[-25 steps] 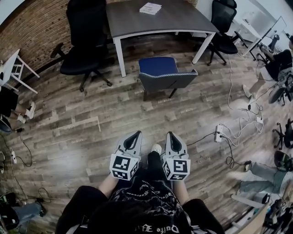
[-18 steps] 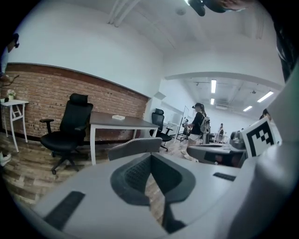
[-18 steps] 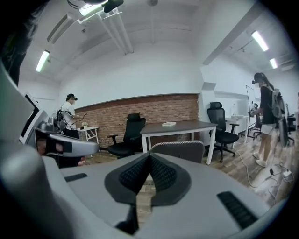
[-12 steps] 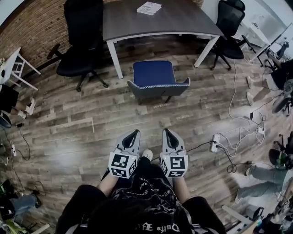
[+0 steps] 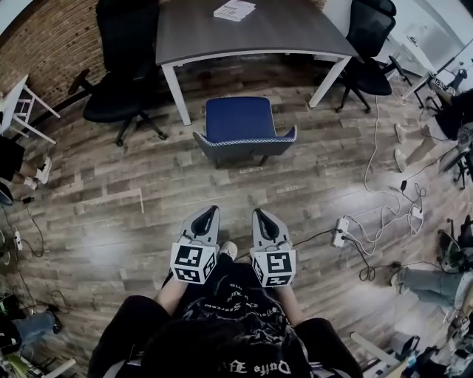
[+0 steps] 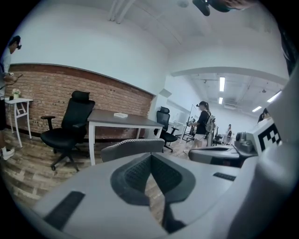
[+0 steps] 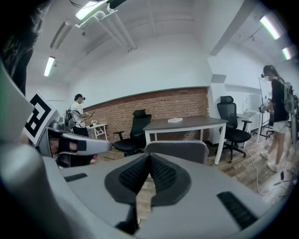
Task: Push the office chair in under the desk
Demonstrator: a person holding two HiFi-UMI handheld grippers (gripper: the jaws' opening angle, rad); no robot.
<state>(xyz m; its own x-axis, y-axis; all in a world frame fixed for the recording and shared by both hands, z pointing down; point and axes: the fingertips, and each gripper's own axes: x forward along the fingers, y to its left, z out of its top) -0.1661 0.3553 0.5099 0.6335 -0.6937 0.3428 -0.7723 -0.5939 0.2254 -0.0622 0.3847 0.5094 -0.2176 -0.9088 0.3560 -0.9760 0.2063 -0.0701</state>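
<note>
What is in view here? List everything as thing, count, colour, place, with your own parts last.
blue office chair: one, blue seat and grey back, on the wood floor just short of the desk, facing it
desk: one, dark grey top on white legs, beside the brick wall
papers: one small stack, white, on the desk's far side
black office chairs: two, black, one at the desk's left, the other at its right
side table: one, white, left edge
power strip: one, white, on the floor at right
bystanders: several, at the room's edges
left tool: one, grey, jaws shut, empty, apart from the chair
right tool: one, grey, jaws shut, empty, beside the left tool
</note>
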